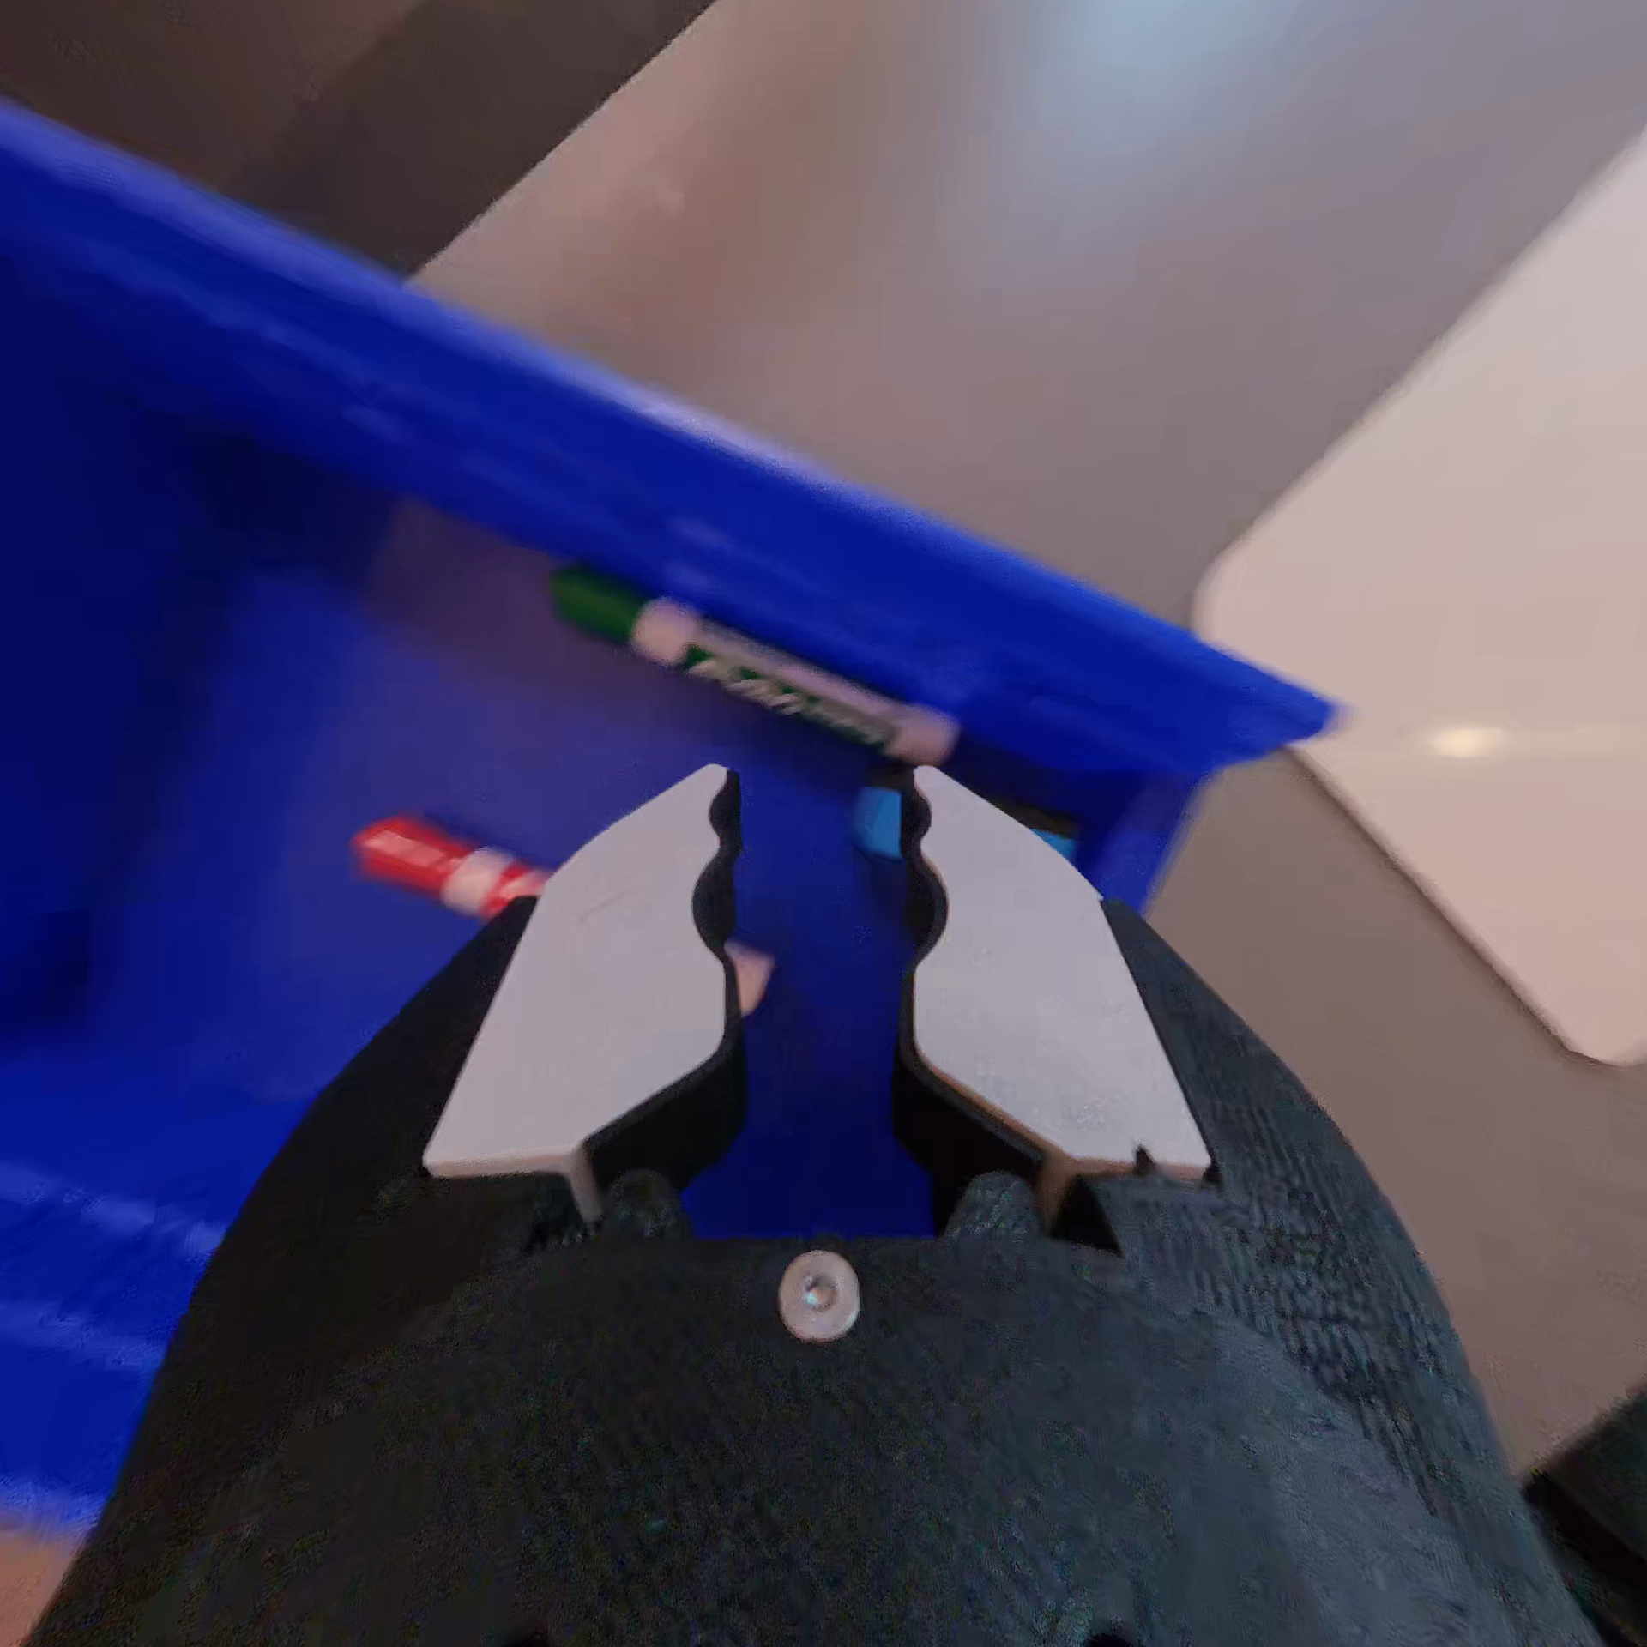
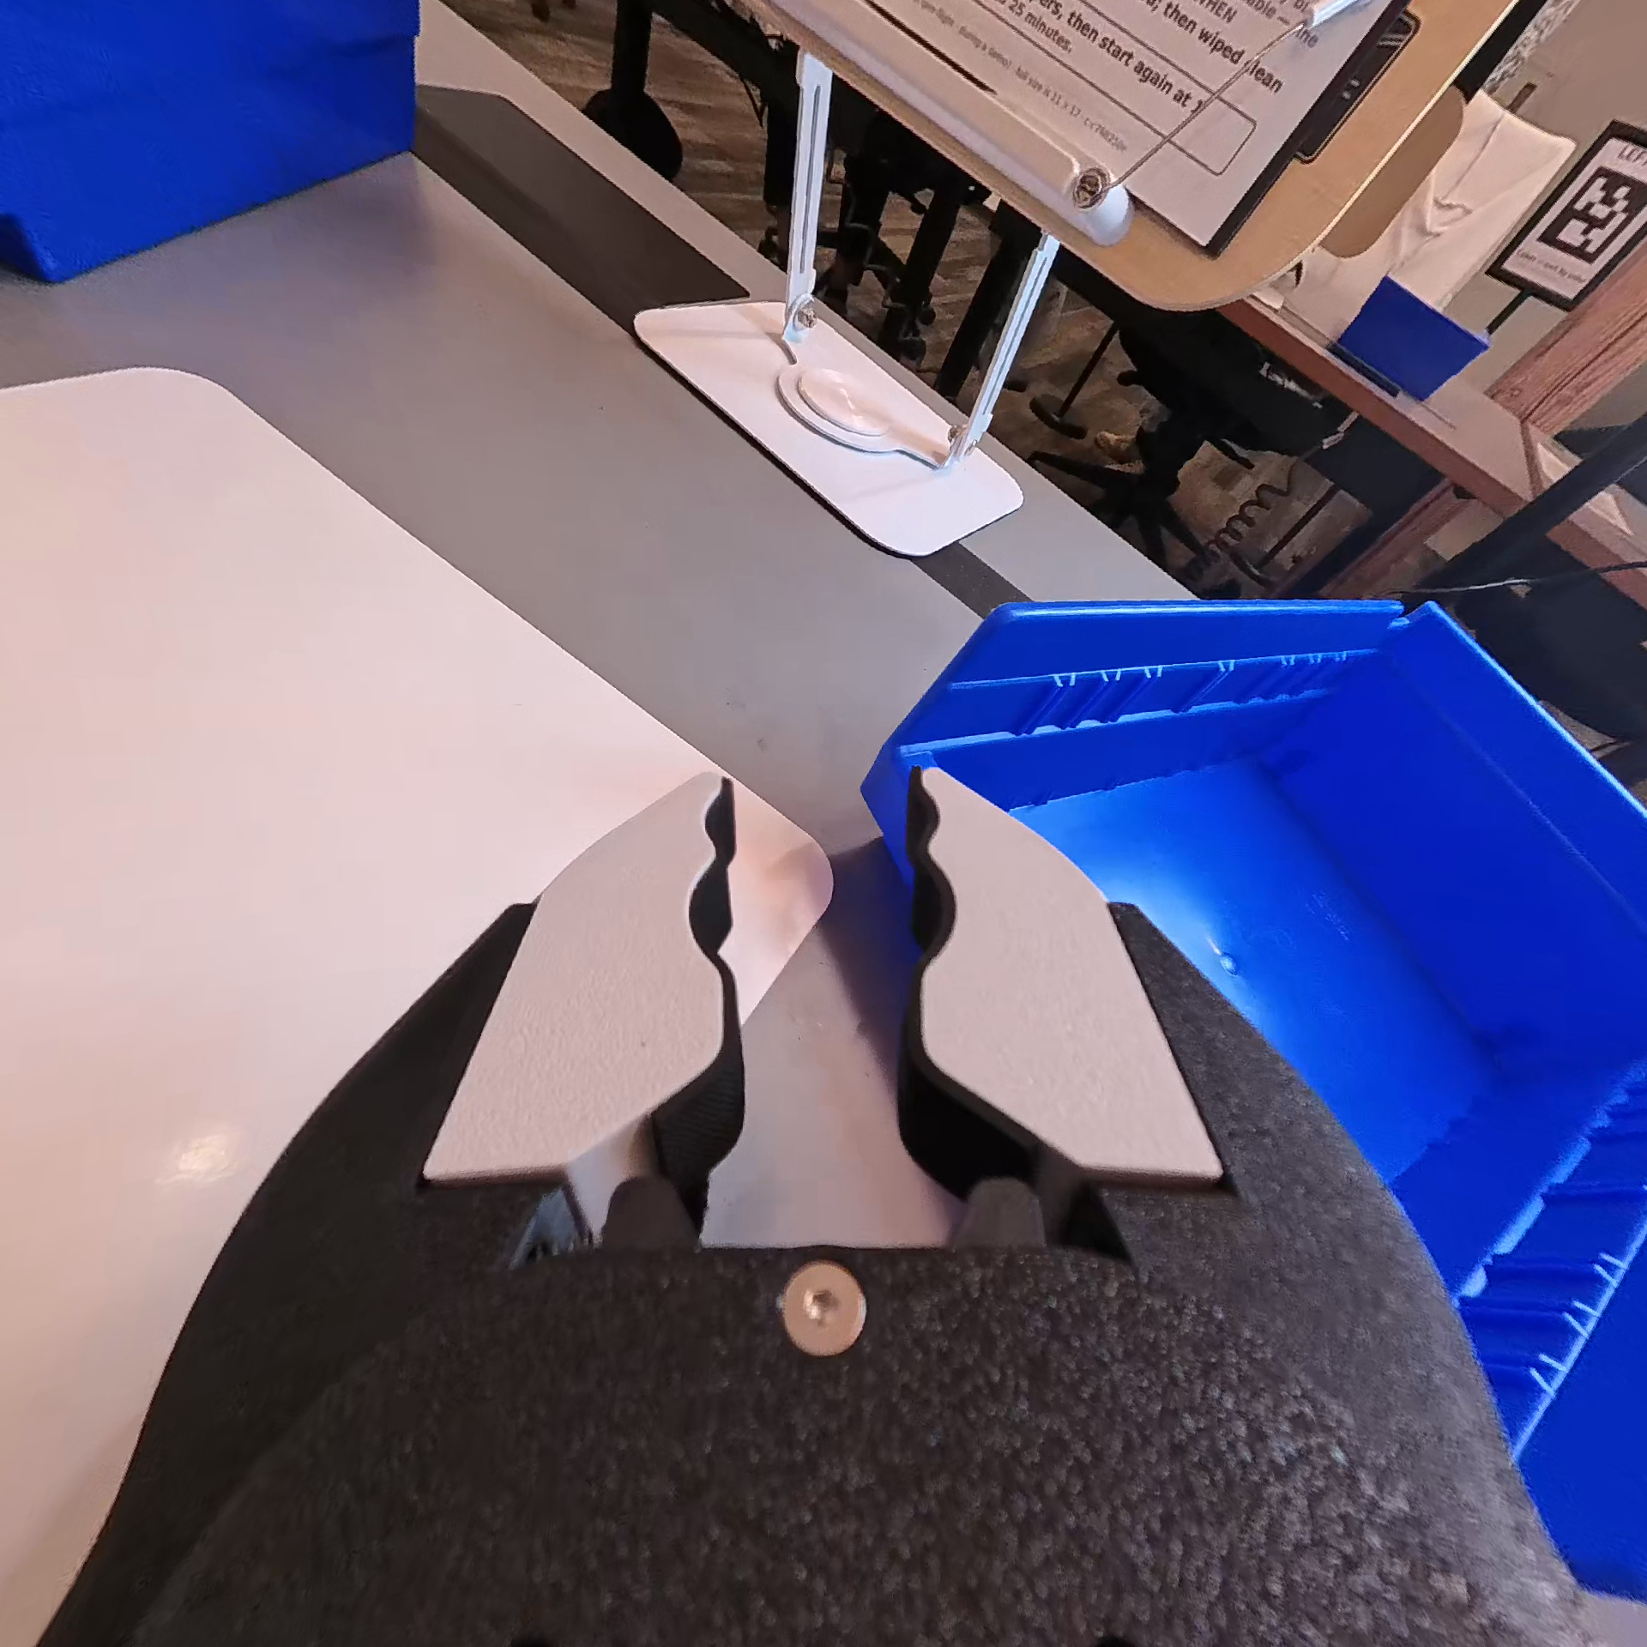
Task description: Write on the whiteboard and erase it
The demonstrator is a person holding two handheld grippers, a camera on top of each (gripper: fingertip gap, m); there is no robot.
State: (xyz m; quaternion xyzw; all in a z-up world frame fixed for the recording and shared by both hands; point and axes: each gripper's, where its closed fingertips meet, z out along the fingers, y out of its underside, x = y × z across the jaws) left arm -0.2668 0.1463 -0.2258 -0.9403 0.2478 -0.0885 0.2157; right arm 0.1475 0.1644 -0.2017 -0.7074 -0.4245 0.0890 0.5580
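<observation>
My left gripper point(image 1: 822, 784) is open and empty, held over the inside of a blue bin point(image 1: 624, 499). In that bin lie a green marker point(image 1: 757, 668) by the far wall, a red marker point(image 1: 446, 869) partly under my left finger, and a light-blue object point(image 1: 878, 824) just past the fingertips. The white whiteboard point(image 1: 1470, 713) lies flat on the table to the right. My right gripper point(image 2: 820, 789) is open and empty above the near right corner of the whiteboard point(image 2: 267, 713). The left wrist view is blurred.
A second blue bin point(image 2: 1337, 891), with nothing showing inside, stands right of the right gripper. The first blue bin point(image 2: 196, 134) shows at the far left. A white stand base point(image 2: 829, 428) holding a tilted board with a printed sheet sits at the grey table's point(image 2: 535, 446) far edge. The left gripper's tips are roughly 40 cm from the right gripper's. The green marker point(image 1: 757, 668) sits 6 cm or so from the ends of my left fingers.
</observation>
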